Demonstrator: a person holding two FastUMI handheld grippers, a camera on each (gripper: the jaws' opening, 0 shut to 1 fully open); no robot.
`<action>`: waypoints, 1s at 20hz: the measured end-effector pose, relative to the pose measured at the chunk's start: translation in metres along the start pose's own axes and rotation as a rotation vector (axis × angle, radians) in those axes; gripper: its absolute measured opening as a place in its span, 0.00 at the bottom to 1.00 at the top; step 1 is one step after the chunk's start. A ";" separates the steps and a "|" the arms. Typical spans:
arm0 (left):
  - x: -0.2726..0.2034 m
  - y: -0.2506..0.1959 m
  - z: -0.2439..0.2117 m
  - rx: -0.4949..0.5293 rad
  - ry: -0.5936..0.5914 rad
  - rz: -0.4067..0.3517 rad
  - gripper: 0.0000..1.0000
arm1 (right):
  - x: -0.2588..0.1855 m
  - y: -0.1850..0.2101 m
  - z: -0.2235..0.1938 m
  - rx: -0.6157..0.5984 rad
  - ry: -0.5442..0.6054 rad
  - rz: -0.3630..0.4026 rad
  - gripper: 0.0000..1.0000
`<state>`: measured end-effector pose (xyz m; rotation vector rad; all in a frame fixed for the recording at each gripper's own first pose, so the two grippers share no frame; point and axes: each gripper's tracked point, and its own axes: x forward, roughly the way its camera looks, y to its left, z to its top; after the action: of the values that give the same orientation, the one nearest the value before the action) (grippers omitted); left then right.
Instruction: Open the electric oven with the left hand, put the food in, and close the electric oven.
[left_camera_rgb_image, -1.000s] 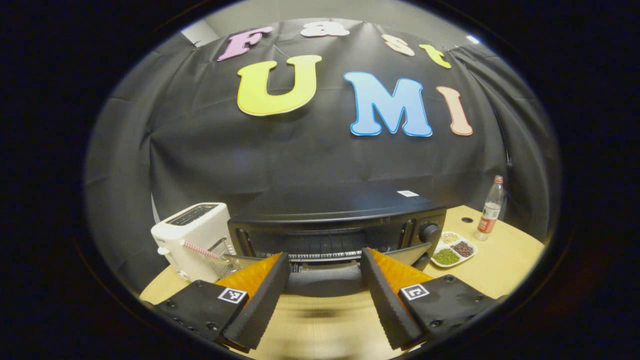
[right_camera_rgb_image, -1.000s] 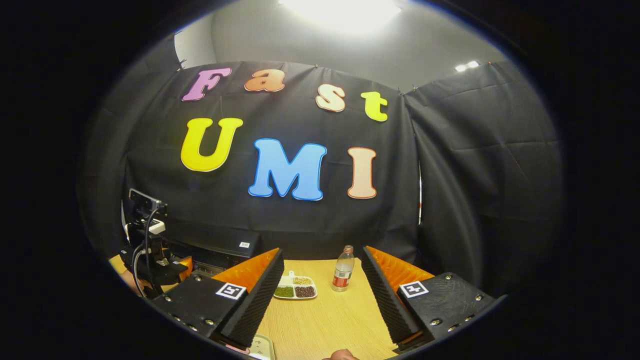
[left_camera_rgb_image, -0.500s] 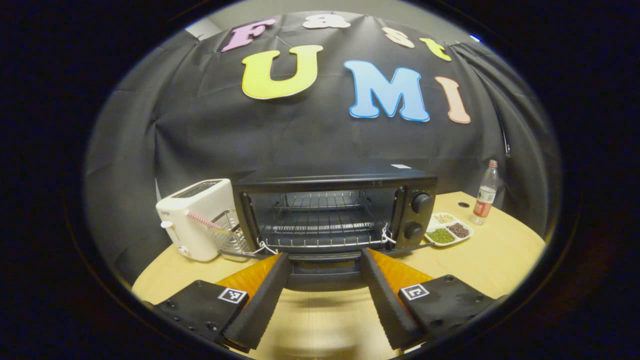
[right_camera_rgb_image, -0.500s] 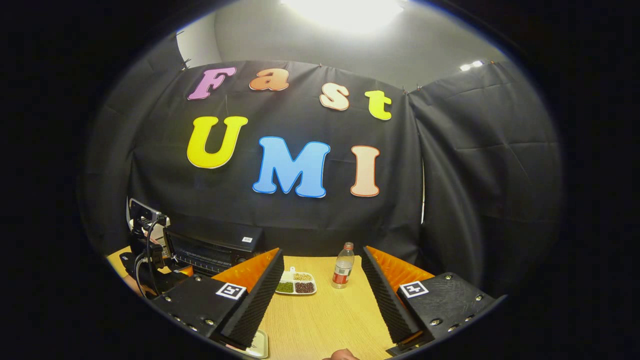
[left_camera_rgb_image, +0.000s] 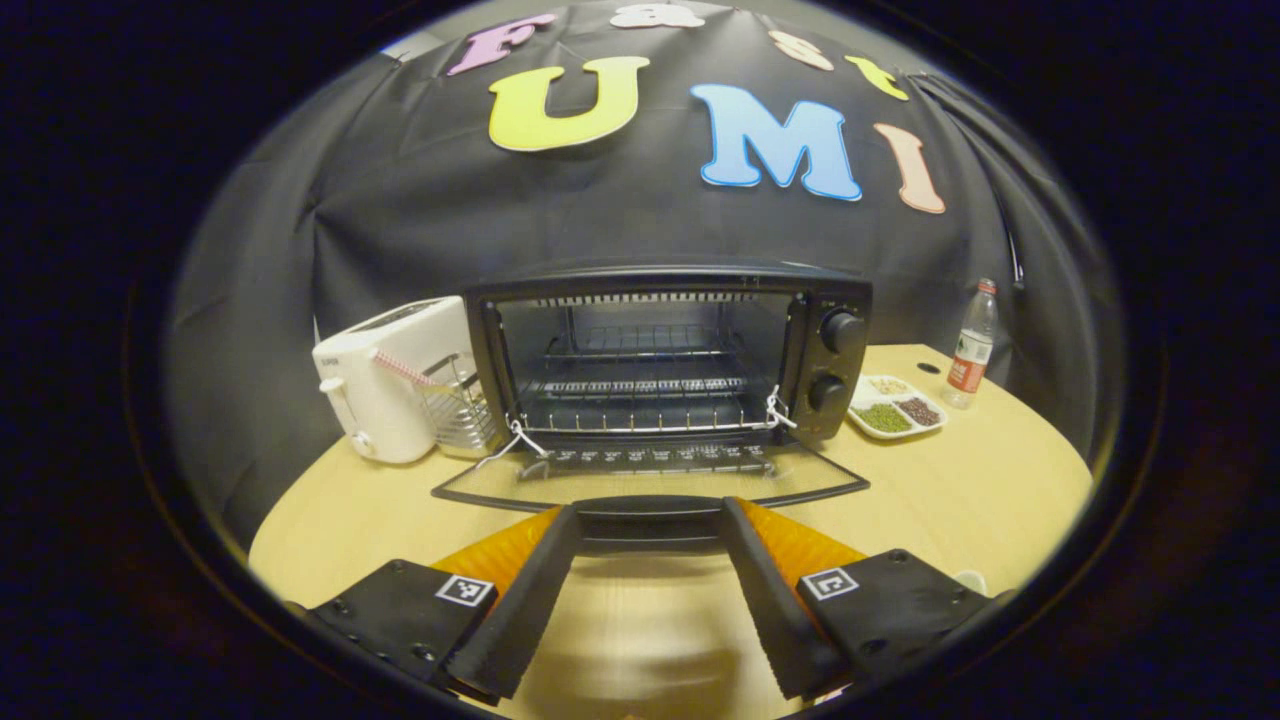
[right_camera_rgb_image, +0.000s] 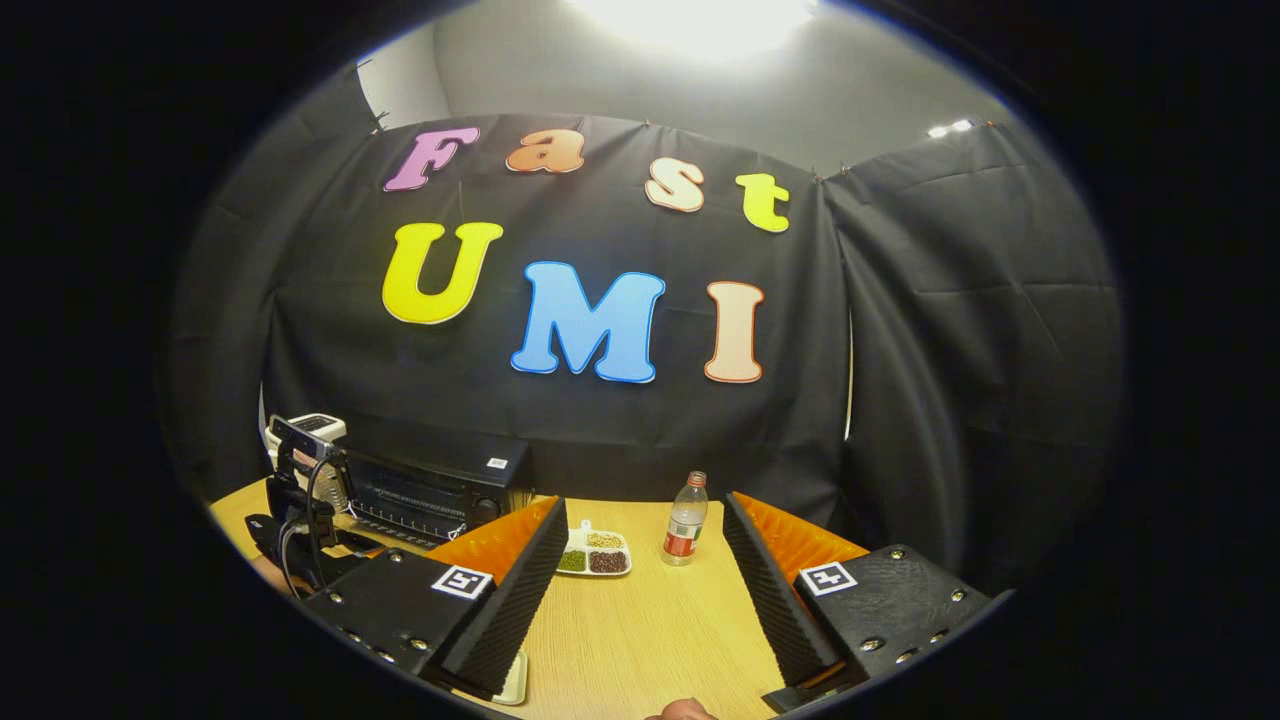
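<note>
Black oven door handle, rigid & hinge-guided, lay between left gripper fingers, spread wide w/o pressing it; best gripped mid-bar; right gripper wide, empty.

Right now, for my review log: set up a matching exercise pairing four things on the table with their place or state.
Things:
1. oven door
2. toaster
3. bottle
4. divided dish

Places or states:
A. white, left of the oven
B. folded down flat, open
C. holds green, dark and pale grains
D. upright by the cloth wall, far right

Pairs: 1-B, 2-A, 3-D, 4-C
</note>
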<state>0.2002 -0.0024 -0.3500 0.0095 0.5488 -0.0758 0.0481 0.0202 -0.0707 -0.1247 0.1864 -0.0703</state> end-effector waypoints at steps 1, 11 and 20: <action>0.000 0.000 -0.003 -0.002 0.007 -0.001 0.96 | -0.001 -0.001 -0.003 -0.002 0.007 0.000 0.96; -0.038 0.004 0.011 -0.002 -0.044 0.001 0.96 | 0.007 0.025 -0.022 0.080 0.065 0.109 0.96; -0.164 0.037 0.148 -0.058 -0.371 0.063 0.96 | 0.026 0.067 -0.078 0.233 0.266 0.278 0.96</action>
<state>0.1409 0.0415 -0.1390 -0.0435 0.1798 0.0007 0.0630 0.0753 -0.1598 0.1447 0.4576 0.1697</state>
